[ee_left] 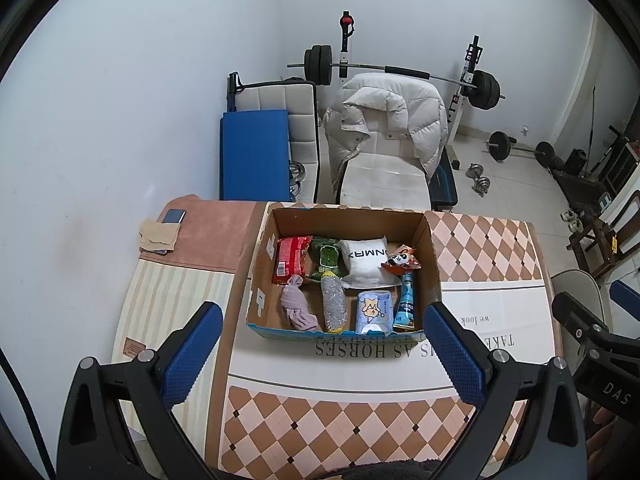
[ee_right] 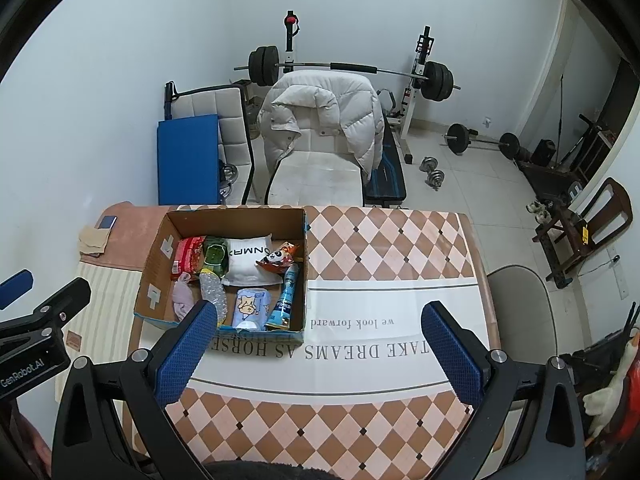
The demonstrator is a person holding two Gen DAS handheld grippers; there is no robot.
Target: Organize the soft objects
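One cardboard box (ee_left: 430,248) sat at twelve o'clock, holding eight items: one red packet (ee_left: 290,258), one green packet (ee_left: 328,258), one white pillow (ee_left: 366,260), one panda snack bag (ee_left: 400,260), one pink cloth (ee_left: 296,304), one silvery bottle (ee_left: 334,302), one tissue pack (ee_left: 374,310), one blue tube (ee_left: 406,300).

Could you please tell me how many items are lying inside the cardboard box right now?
8, though smaller ones may be hidden. Back row: red packet, green packet, white pillow, panda snack bag. Front row: pink cloth, crumpled plastic bottle, tissue pack, blue tube.
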